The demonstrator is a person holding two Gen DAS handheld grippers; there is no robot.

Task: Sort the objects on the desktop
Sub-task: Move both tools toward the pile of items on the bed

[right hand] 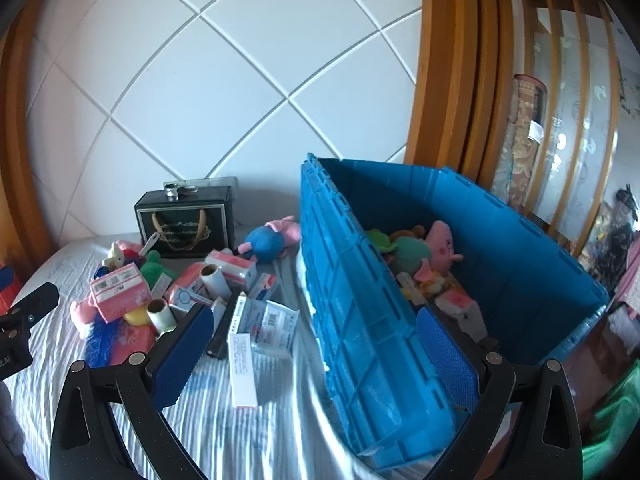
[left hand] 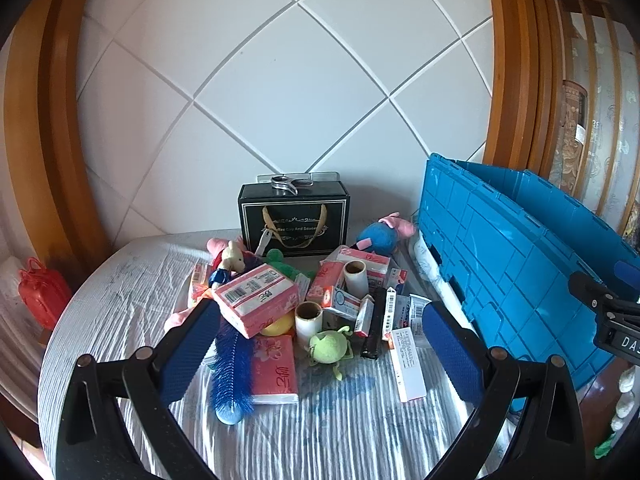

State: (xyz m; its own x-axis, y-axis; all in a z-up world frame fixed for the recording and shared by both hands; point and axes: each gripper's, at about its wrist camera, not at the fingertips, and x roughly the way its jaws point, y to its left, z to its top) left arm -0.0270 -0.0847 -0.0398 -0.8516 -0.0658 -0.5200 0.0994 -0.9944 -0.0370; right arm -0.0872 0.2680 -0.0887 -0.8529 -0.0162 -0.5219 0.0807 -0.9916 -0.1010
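Blue-padded, both my claws gape fully wide with nothing gripped: left gripper (left hand: pixel 320 344) over the clutter, right gripper (right hand: pixel 312 344) straddling the blue crate (right hand: pixel 360 320) wall. Left of that crate, the pile of tissue packs (left hand: pixel 256 300), rolls and plush toys lies on striped cloth (left hand: pixel 320 432); inside the crate, a pink pig plush (right hand: pixel 440 244).

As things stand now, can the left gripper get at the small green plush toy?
Probably yes. The left gripper is open and empty, and the green plush toy lies at the pile's near edge between the fingers' line, with nothing on top of it.
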